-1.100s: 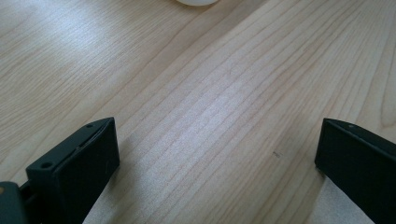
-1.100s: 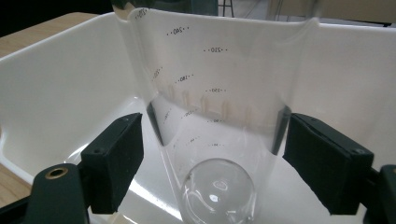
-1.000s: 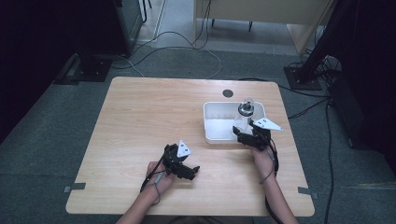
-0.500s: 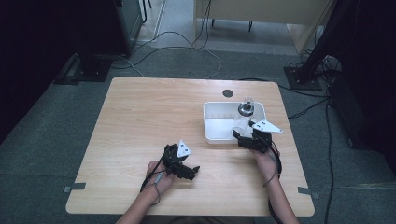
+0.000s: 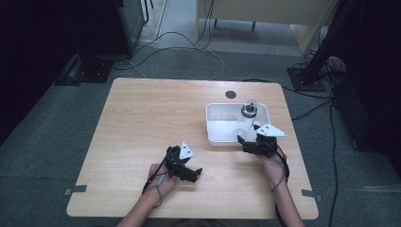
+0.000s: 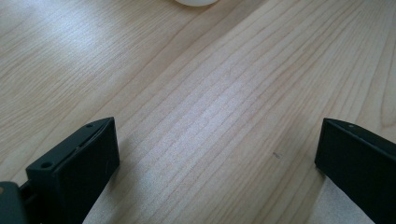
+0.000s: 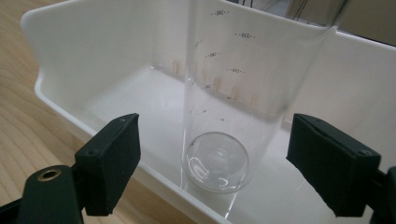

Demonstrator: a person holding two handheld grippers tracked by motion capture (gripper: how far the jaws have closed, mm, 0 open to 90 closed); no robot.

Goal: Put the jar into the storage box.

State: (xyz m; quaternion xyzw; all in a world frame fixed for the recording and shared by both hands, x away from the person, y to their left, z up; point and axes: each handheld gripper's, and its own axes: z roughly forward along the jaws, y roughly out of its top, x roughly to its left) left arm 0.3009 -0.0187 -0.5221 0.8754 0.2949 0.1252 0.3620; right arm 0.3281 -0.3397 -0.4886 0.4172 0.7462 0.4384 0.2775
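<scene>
Left tool (image 5: 189,172): near edge of the tabletop (image 5: 142,118), jaws spread wide over bare wood, holding nothing.

Right tool (image 5: 250,144): at the near wall of the white tub (image 5: 213,124), jaws wide apart to either side of the glass cylinder (image 7: 233,93), touching neither it nor the tub as far as the right gripper view shows.

Glass cylinder: clear, marked tube, standing inside the tub at its near right side, leaning a little away from the person in the high view. Round base rests on the tub floor.

White tub: right half of the tabletop, otherwise empty.

Dark round spot (image 5: 231,94): on the tabletop beyond the tub.

Progress: cylinder sits in the tub with the open tool beside it. Whether it is about to be gripped or has just been let go cannot be told.

Writing: small printed scale figures run up the cylinder wall, too faint to read. No brand seen.
</scene>
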